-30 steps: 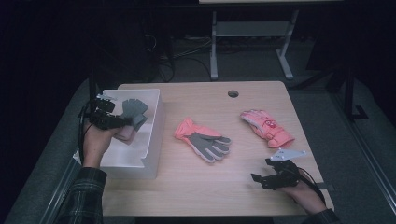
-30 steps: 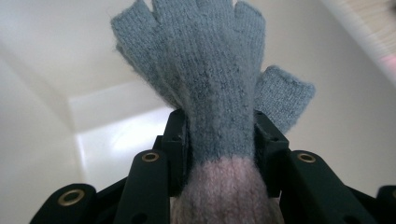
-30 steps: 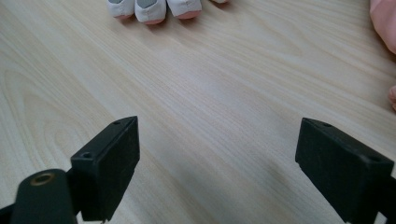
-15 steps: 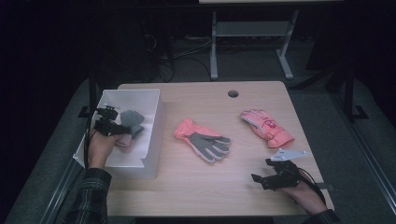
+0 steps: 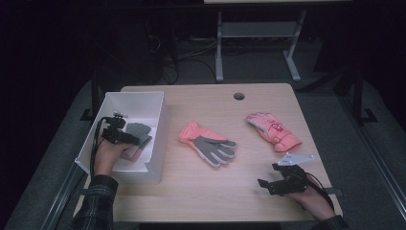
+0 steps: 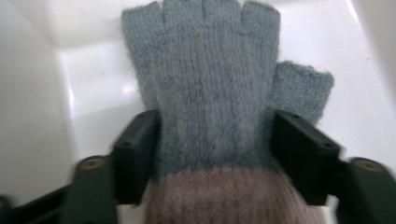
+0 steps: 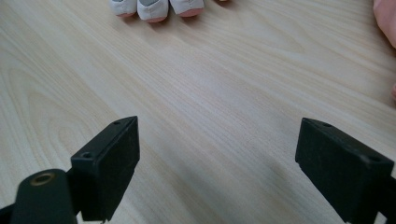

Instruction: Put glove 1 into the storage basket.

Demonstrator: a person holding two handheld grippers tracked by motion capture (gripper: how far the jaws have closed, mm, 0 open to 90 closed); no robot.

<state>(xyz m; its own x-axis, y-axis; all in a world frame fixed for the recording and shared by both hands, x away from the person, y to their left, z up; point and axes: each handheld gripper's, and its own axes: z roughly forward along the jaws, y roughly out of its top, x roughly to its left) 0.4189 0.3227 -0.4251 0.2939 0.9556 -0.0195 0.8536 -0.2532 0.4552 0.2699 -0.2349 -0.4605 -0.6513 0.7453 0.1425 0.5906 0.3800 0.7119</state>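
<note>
Your left gripper (image 5: 125, 137) has just been opening its jaws, loose either side of the grey knit glove (image 6: 210, 88) lying in the white bin (image 5: 155, 139) at the table's left edge. It's soft and limp, so re-grip at the thicker brown cuff (image 6: 224, 196). Your right gripper (image 5: 275, 182) rests spread wide and empty near the front right corner.

High view overlooks the table (image 5: 206, 191); both gripper views sit close above it.

- The grey glove (image 6: 210, 88) is fuzzy knitted wool, matt, with a ribbed brownish cuff.
- The white bin (image 5: 155, 129) is smooth, glossy plastic that catches the light.
- The table (image 7: 196, 107) has a pale wood-grain top, smooth with a soft sheen.
- The pink glove (image 5: 274, 131) looks like padded fabric.
- The pink and grey glove (image 5: 207, 143) looks like matt cloth.
</note>
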